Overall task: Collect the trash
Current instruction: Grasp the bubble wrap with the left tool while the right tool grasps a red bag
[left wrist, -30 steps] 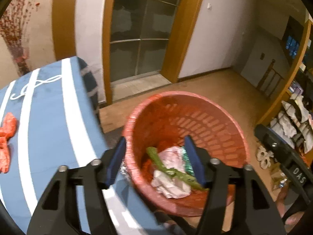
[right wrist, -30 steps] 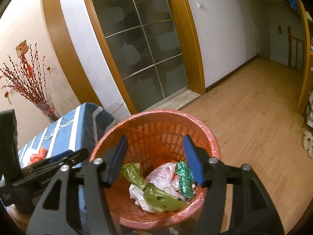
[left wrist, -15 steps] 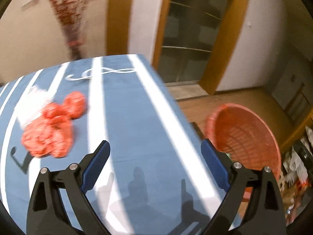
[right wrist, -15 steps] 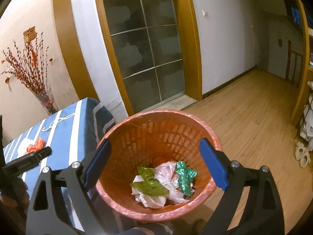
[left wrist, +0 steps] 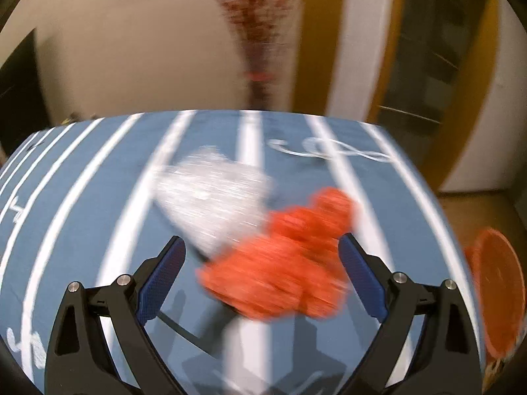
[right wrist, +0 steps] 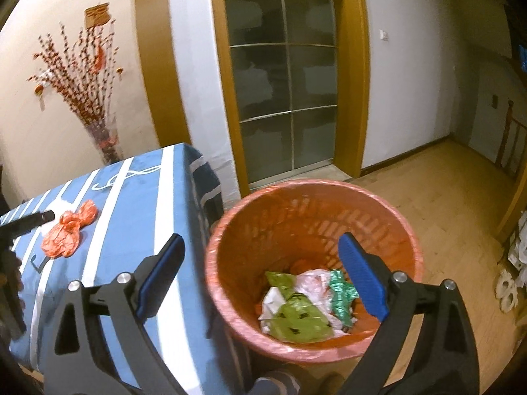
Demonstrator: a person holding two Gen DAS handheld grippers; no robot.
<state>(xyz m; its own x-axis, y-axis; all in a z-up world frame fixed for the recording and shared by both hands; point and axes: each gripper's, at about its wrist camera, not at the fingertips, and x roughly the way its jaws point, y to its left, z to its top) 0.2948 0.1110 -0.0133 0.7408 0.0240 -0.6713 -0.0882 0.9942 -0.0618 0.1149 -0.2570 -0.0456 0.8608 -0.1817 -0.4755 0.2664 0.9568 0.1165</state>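
Observation:
An orange crumpled plastic bag (left wrist: 290, 256) lies on the blue striped tablecloth (left wrist: 98, 197), with a white crumpled piece (left wrist: 214, 194) beside it to the left. My left gripper (left wrist: 262, 279) is open and empty, just above and in front of the orange bag; this view is blurred. The orange bag also shows in the right wrist view (right wrist: 67, 233). My right gripper (right wrist: 260, 276) is open and empty above the orange trash basket (right wrist: 230, 283), which holds green (right wrist: 296, 316), white and dark green wrappers.
The basket stands on the wood floor (right wrist: 444, 197) beside the table's right edge. A vase of red branches (right wrist: 82, 98) stands behind the table by the wall. A glass door (right wrist: 283, 82) lies beyond. Shelves with items (right wrist: 513, 263) are at far right.
My left gripper has swung left from the basket to over the table and now faces the orange bag. My right gripper has opened wide; the green wrapper has dropped into the basket.

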